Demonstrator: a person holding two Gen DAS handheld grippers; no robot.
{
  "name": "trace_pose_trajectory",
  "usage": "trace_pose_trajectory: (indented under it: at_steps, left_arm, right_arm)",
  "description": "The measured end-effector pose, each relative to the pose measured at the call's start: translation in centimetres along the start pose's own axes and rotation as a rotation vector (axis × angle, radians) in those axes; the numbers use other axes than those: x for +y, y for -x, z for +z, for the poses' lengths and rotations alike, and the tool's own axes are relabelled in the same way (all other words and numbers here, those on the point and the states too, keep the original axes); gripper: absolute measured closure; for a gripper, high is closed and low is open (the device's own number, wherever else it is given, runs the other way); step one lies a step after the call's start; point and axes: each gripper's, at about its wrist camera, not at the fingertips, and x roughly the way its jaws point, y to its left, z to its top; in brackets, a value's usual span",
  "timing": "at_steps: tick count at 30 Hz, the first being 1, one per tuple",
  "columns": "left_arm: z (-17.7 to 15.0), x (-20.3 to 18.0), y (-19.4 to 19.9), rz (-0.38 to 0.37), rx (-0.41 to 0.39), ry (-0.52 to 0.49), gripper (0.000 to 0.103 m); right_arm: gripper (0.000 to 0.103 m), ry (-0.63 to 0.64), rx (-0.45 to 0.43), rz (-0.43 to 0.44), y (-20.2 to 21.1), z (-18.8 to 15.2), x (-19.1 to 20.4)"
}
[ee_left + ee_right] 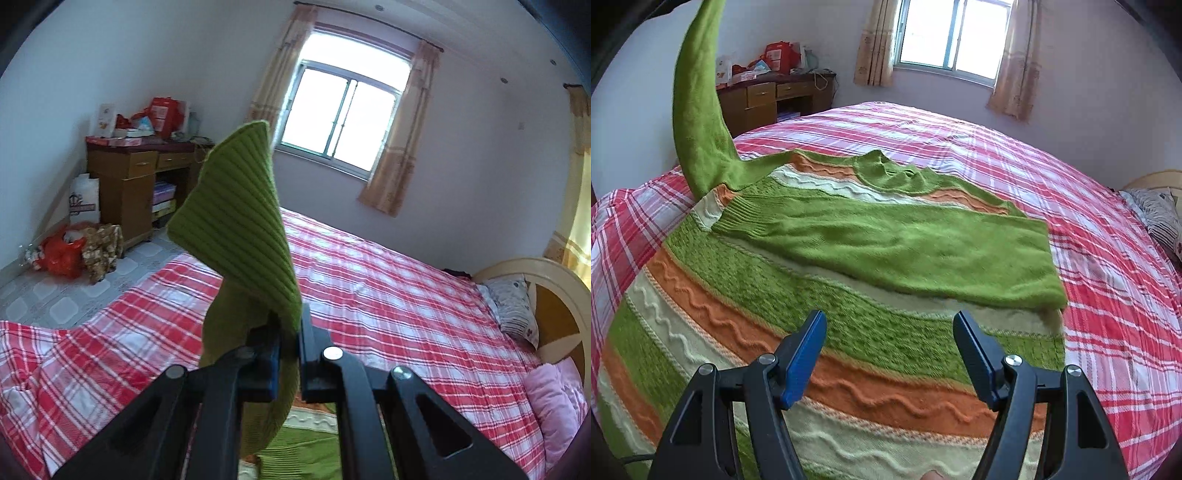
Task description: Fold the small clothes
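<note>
One sleeve (698, 110) rises at ten o'clock, its cuff (240, 206) clenched in the left claw (288, 354); the striped sweater (775, 332) lies flat on the bed (1108, 295). Right claw (890, 354) hangs released above it. Pulling high could drag the body crooked, or knit could slip free

The sweater (871, 258) was soft matt knit wool, ribbed at the cuff (236, 206), with raised wavy cable bands. The bedsheet (1108, 295) was thin woven cotton. The hand-held gripper (890, 354) had matt black plastic arms, smooth blue pads (805, 358) and shiny metal rivets.
</note>
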Motion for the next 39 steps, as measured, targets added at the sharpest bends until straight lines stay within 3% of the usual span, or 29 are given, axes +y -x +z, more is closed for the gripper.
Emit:
trace_pose_trajectory:
  at_steps: [7,11,16,19,21,23,26,28,31,34,39]
  left_arm:
    - [-2.2,-4.5,-2.2,-0.039,0.033,-0.039,0.096]
    - [-5.0,-8.1,-4.2,-0.068,0.061,-0.088,0.096]
    - [-9.6,-12.1,-7.1,-0.031,0.082,-0.191,0.093]
    - [-12.8,-13.8,-9.2,-0.009,0.153,-0.254,0.082]
    - [-14.4,-14.3,-9.5,-0.035,0.205,-0.296,0.064]
    - [-15.3,-14.2,-8.2,-0.044,0.181,-0.354,0.039]
    - [-15.7,-12.6,-5.4,-0.043,0.124,-0.447,0.02]
    - [-16.0,-10.8,-4.4,-0.009,0.097,-0.495,0.014]
    - [-17.1,-6.7,-3.6,0.113,0.072,-0.6,0.007]
    - [-18.1,-1.4,-4.9,0.26,0.13,-0.645,0.007]
    - [-18.9,3.3,-8.2,0.378,0.262,-0.622,0.007]
  right_arm:
    - [0.032,-0.066,0.023,0.018,-0.5,-1.4,-1.9]
    - [0.032,-0.132,0.031,0.043,-0.8,-2.2,-3.1]
    - [0.031,-0.194,0.006,0.078,-0.6,-3.0,-3.9]
    - [0.031,-0.242,-0.021,0.099,-0.3,-3.3,-4.8]
    - [0.031,-0.276,-0.034,0.109,-0.1,-3.5,-5.4]
    - [0.031,-0.298,-0.043,0.12,0.0,-3.6,-5.7]
    - [0.031,-0.3,-0.043,0.123,-0.1,-3.6,-5.7]
    - [0.03,-0.297,-0.044,0.123,-0.1,-3.5,-5.5]
    - [0.03,-0.309,-0.048,0.136,0.0,-3.7,-5.8]
    - [0.03,-0.319,-0.049,0.147,0.0,-3.8,-6.0]
    - [0.03,-0.38,-0.012,0.184,0.1,-3.1,-7.3]
